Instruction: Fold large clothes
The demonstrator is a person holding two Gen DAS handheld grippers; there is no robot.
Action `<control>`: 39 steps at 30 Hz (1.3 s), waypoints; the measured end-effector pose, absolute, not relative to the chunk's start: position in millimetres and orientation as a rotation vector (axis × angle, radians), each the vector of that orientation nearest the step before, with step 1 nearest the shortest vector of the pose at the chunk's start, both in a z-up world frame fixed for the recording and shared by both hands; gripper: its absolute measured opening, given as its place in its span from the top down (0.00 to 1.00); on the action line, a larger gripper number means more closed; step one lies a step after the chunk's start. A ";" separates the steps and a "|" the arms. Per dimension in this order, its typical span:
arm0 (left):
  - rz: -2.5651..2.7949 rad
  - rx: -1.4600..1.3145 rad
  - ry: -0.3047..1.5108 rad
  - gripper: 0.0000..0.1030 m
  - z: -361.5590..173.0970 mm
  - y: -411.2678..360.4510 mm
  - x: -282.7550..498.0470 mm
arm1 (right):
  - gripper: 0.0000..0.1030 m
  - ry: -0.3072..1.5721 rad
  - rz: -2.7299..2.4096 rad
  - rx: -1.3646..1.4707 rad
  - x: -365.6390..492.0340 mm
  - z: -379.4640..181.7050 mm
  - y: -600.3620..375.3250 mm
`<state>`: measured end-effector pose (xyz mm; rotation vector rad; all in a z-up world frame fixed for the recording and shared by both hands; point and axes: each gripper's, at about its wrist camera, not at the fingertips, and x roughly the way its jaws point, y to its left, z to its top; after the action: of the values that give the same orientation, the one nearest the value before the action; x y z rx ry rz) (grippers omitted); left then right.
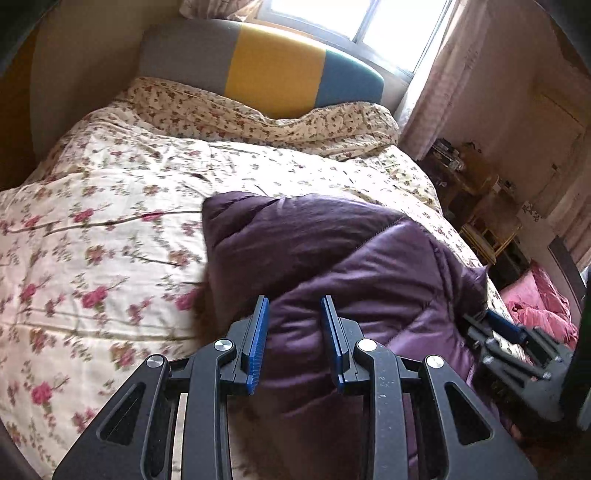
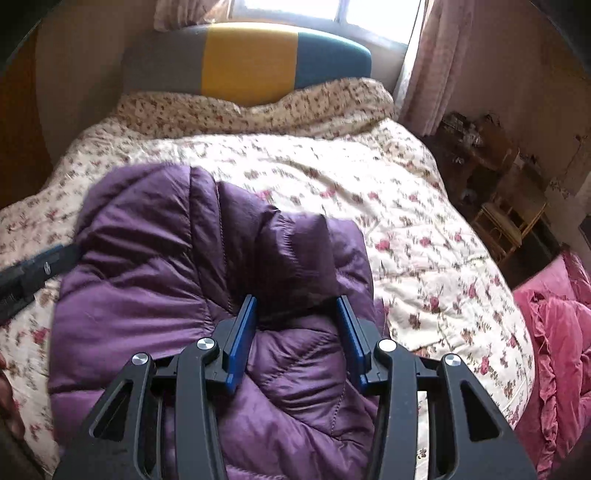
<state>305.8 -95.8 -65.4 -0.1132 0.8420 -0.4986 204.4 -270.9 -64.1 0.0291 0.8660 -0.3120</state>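
A purple quilted puffer coat (image 1: 332, 251) lies bunched on a floral bedspread (image 1: 92, 221). In the left wrist view my left gripper (image 1: 294, 301) is shut on a padded fold of the coat, which fills the gap between its blue pads. The other gripper (image 1: 509, 332) shows at the coat's right edge. In the right wrist view the coat (image 2: 155, 258) is folded over on itself. My right gripper (image 2: 296, 298) is shut on a thick fold of it near its right side. The left gripper's finger (image 2: 33, 273) pokes in beside the coat's left edge.
A grey, yellow and teal headboard (image 1: 273, 74) stands at the far end below a bright window (image 1: 351, 18). Pink curtains (image 2: 428, 66) hang on the right. A wicker chair (image 2: 509, 221) and cluttered shelves stand beside the bed. Pink bedding (image 2: 554, 332) lies at the near right.
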 end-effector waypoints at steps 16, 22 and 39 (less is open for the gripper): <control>-0.528 0.053 0.855 0.72 -112.0 -165.0 306.0 | 0.59 0.889 -0.285 0.154 195.6 -120.9 -310.0; -0.497 0.090 0.847 0.63 -99.1 -161.2 300.2 | 0.56 0.879 -0.289 0.135 192.8 -110.3 -306.0; -0.482 0.054 0.782 0.31 -73.7 -123.0 258.5 | 0.20 0.834 -0.314 0.142 156.9 -80.4 -308.0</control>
<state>258.5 -123.0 -73.7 0.0537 0.7821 -0.4824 156.9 -308.1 -80.4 0.1419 0.8338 -0.3140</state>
